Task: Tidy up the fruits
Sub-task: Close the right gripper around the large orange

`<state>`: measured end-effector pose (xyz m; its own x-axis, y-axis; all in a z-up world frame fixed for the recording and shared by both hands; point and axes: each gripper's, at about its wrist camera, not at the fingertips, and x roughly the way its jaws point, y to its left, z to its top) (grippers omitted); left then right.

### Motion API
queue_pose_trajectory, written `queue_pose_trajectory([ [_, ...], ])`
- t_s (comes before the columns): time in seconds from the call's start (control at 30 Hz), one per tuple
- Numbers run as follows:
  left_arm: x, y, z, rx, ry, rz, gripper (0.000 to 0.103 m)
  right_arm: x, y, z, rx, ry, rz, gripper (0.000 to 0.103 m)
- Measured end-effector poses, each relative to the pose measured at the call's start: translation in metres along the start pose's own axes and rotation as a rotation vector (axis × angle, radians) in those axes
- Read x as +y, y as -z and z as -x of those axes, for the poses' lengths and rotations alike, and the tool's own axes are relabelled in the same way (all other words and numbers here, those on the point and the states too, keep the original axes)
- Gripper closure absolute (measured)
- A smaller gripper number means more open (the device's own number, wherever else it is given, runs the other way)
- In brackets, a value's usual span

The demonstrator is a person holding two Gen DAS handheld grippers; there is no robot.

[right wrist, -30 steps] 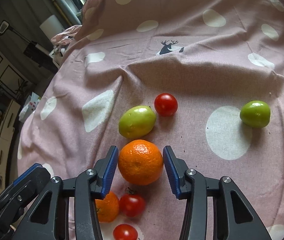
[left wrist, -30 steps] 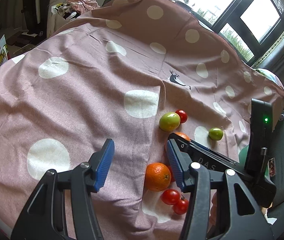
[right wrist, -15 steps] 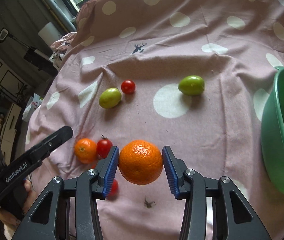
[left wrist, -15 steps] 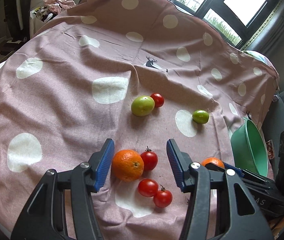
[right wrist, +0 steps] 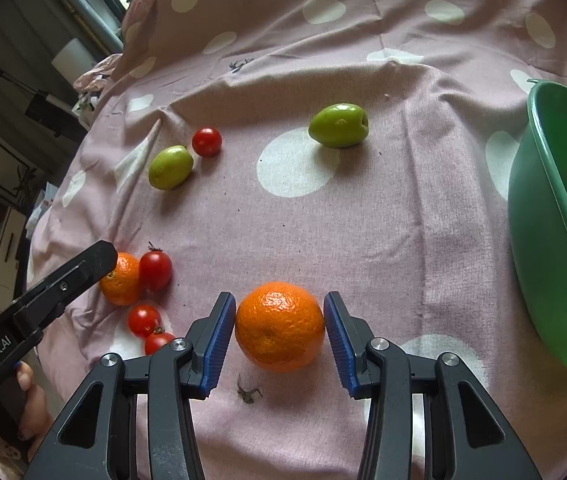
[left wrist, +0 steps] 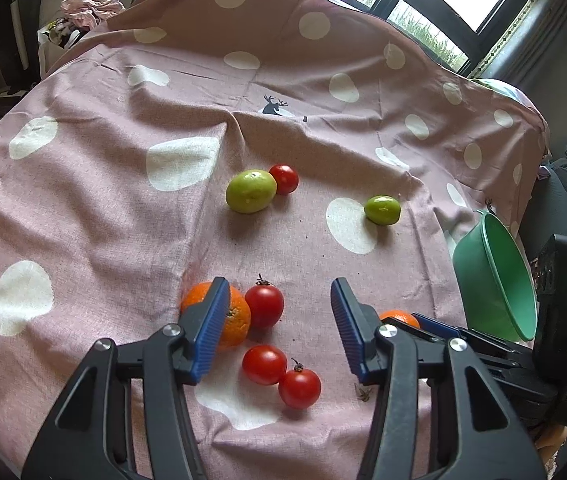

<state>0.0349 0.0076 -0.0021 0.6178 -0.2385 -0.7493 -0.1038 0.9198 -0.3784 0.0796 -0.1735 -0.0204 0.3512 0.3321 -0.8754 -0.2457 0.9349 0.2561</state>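
Left gripper (left wrist: 279, 324) hovers w/ jaws closing, nothing gripped; its left pad sits in front of a small orange (left wrist: 219, 314) on the pink dotted cloth (left wrist: 103, 200), a tomato (left wrist: 264, 306) just beside it. Two more tomatoes (left wrist: 281, 376) lie touching, nearer the camera. Right gripper (right wrist: 279, 338) is clamped on a big orange (right wrist: 279, 326), pads pressing both sides. Green bowl (right wrist: 555, 216) stands tilted at the far right; two green fruits (right wrist: 337, 125) lie further back.

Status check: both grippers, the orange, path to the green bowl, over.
Right gripper shut on orange. Left gripper open, closing, over tomatoes. Green bowl unobstructed.
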Motion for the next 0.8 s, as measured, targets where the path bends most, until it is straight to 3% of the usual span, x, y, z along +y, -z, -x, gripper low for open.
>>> queue_pose_trajectory([
  [0.1,-0.002,0.001,0.000,0.001,0.029,0.009,0.055,-0.003,-0.001,0.008,-0.024,-0.026,-0.012,0.057],
  [0.2,-0.006,0.002,-0.002,0.011,0.058,0.007,0.057,-0.009,-0.002,0.021,-0.073,-0.038,-0.030,0.048],
  [0.37,-0.022,0.008,-0.005,0.021,0.110,-0.029,0.057,-0.026,-0.004,0.038,-0.119,-0.079,-0.104,0.047],
  [0.5,-0.037,0.014,-0.013,0.058,0.171,-0.061,0.057,-0.040,-0.004,0.041,-0.117,-0.121,-0.165,0.047],
  [0.8,-0.062,0.031,-0.033,0.123,0.211,-0.129,0.058,-0.044,-0.003,0.027,-0.078,-0.171,-0.212,0.047],
])
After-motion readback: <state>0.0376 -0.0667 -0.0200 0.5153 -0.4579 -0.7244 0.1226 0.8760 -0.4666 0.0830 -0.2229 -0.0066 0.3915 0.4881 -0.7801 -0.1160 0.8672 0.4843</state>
